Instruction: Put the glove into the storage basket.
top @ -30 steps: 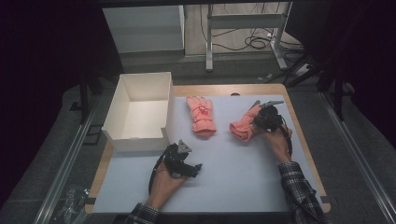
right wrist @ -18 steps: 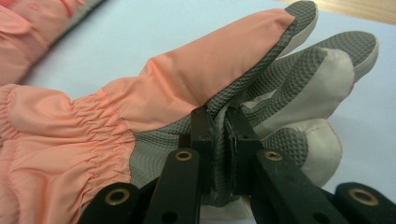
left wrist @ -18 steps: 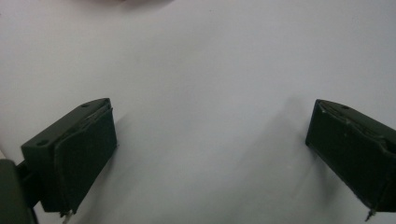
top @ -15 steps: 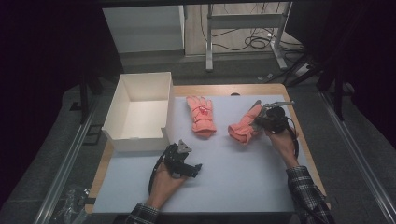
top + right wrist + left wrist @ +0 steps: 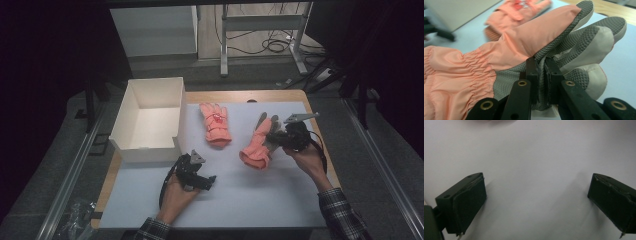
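Note:
An orange glove with a grey gripped palm hangs lifted off the white mat, and my right gripper is shut on its palm fabric. In the right gripper view the jaws pinch the grey textured palm of that glove, its fingers pointing up and right. A second orange glove lies flat on the mat near the box; it appears blurred as the far glove. My left gripper rests low on the mat at the front, jaws wide apart over bare mat.
An open white box stands at the mat's left. The wooden table edge runs along the right side. Metal frames and cables lie on the floor beyond the table.
My right gripper has carried the held glove up and toward the left, away from the table's right edge. The left gripper has stayed put.

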### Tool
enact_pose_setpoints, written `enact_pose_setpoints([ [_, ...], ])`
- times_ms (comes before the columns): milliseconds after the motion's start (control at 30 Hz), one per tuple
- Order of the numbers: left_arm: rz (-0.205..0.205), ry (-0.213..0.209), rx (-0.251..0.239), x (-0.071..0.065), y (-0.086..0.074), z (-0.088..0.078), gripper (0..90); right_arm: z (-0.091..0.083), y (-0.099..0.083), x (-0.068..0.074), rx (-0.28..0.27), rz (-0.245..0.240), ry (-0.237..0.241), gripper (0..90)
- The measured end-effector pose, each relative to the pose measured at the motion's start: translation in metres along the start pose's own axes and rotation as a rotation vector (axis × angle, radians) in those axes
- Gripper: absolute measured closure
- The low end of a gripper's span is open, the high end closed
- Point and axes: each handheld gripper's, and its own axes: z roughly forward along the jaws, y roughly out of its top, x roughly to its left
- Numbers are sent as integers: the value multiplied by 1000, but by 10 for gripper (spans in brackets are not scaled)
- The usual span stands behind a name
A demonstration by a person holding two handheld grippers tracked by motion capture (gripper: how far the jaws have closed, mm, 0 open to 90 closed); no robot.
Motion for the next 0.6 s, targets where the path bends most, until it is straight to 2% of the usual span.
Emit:
enact_pose_setpoints([
  [233, 1, 1, -2, 0, 0, 0, 18, -6, -10, 21, 18, -116, 111, 830],
  [267, 2, 1, -2, 0, 0, 0, 19, -6, -12, 24, 22, -144, 137, 830],
  [467, 2, 1, -3, 0, 0, 0, 19, 2, -19, 41, 73, -238, 224, 830],
  [600, -5, 0, -6, 0, 0, 0, 19, 11, -21, 53, 110, -290, 263, 829],
])
